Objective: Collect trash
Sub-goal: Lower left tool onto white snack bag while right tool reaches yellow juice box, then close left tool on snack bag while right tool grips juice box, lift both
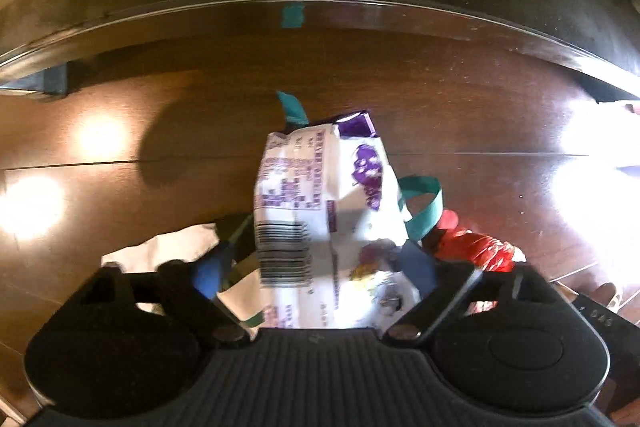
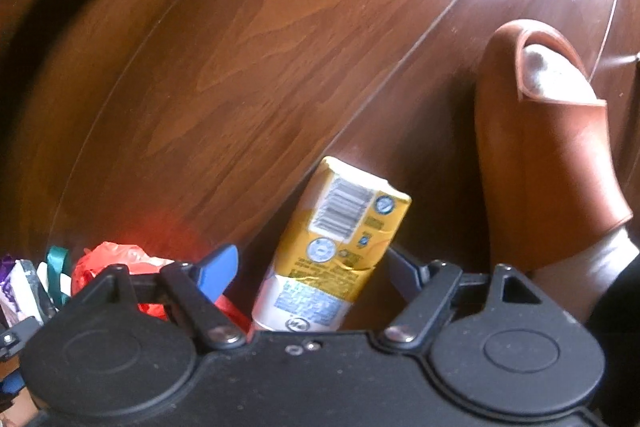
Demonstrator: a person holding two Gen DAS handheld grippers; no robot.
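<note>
In the left wrist view my left gripper (image 1: pixel 316 267) holds a white and purple snack wrapper (image 1: pixel 324 203) between its blue pads, above the wooden floor. Under it lies a white cloth bag (image 1: pixel 168 251) with teal handles (image 1: pixel 424 211), and a red wrapper (image 1: pixel 480 247) sits at its right. In the right wrist view my right gripper (image 2: pixel 312 267) holds a yellow and white carton (image 2: pixel 336 247) between its blue pads. The red wrapper (image 2: pixel 116 263) and the bag's teal handle (image 2: pixel 58 275) show at the lower left.
A glass table edge (image 1: pixel 320 7) with teal tape (image 1: pixel 292 15) curves across the top of the left wrist view. A foot in a brown slipper (image 2: pixel 548 155) stands on the dark wooden floor (image 2: pixel 240 67) right of the carton. Bright glare spots lie on the floor.
</note>
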